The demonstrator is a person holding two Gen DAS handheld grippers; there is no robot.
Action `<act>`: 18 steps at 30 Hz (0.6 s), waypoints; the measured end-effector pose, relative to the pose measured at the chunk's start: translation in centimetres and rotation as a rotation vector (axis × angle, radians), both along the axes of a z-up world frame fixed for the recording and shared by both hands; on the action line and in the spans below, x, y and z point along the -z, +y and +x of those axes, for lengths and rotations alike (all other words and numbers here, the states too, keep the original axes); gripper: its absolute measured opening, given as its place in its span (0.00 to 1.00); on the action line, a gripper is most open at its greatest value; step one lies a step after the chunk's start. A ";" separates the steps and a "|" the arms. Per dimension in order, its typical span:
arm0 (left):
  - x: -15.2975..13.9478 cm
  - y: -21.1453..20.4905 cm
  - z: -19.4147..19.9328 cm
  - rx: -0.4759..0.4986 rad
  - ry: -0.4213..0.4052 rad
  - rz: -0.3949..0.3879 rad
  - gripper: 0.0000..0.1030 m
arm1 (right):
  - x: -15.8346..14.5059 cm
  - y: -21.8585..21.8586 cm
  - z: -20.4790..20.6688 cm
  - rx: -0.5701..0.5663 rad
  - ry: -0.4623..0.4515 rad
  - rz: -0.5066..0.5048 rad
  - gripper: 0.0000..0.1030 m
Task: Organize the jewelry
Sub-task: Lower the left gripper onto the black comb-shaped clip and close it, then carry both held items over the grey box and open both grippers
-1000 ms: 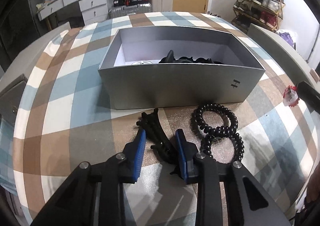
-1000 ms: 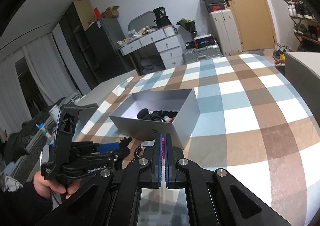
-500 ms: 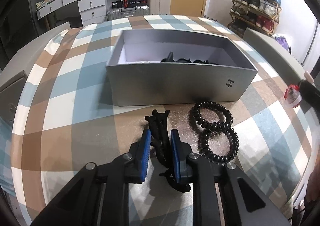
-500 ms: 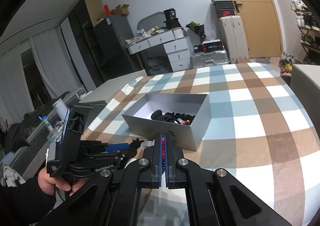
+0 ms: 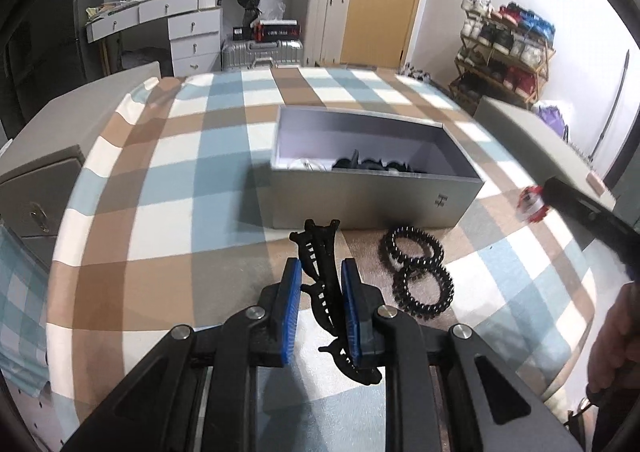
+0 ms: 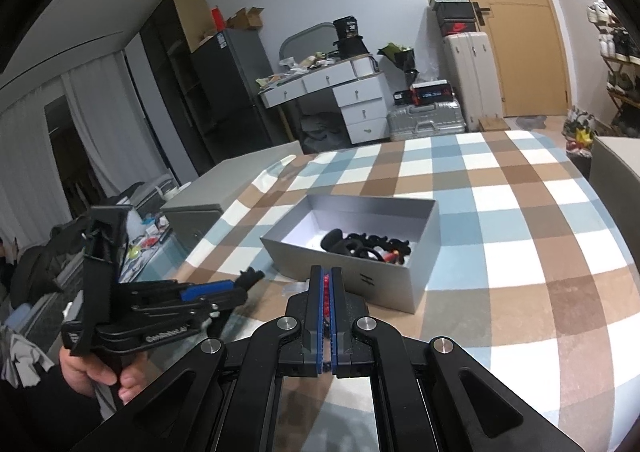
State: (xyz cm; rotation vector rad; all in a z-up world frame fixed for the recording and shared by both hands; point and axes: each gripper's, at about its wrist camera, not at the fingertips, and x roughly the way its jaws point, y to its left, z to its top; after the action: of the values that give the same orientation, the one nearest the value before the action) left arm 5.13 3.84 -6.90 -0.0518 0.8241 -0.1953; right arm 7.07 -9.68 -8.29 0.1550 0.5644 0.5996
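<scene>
My left gripper [image 5: 319, 270] is shut on a black claw hair clip [image 5: 320, 248], held just above the plaid tablecloth [image 5: 160, 211]. Beyond it stands an open silver box [image 5: 372, 207] with several dark hair pieces inside. Two black spiral hair ties [image 5: 416, 270] lie on the cloth right of the clip. My right gripper [image 6: 327, 282] is shut on a small red item [image 6: 327, 286], pointing at the silver box [image 6: 352, 276]. In the right wrist view the left gripper [image 6: 240, 286] shows at the left, with the clip's tip [image 6: 251, 276] sticking out. The red item [image 5: 531, 204] also appears at the left wrist view's right edge.
Grey cabinets flank the table, one on the left [image 5: 36, 187] and one on the right [image 5: 532, 139]. A person's hand [image 6: 100, 372] grips the left tool. Drawers, suitcases and a shoe rack [image 5: 508, 47] stand farther back.
The left jaws have closed on the black clip and lifted it off the cloth toward the box. The right gripper has risen slightly, still shut on the red item.
</scene>
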 end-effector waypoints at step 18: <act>-5.0 0.6 3.2 0.027 -0.170 -0.055 0.15 | -2.9 2.1 5.0 -0.047 -0.016 0.046 0.02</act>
State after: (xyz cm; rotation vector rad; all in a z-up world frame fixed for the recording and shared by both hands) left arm 8.36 4.47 -1.87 -0.0744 0.6505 -0.2446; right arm 12.11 -7.58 -5.38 0.1802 0.5402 0.6591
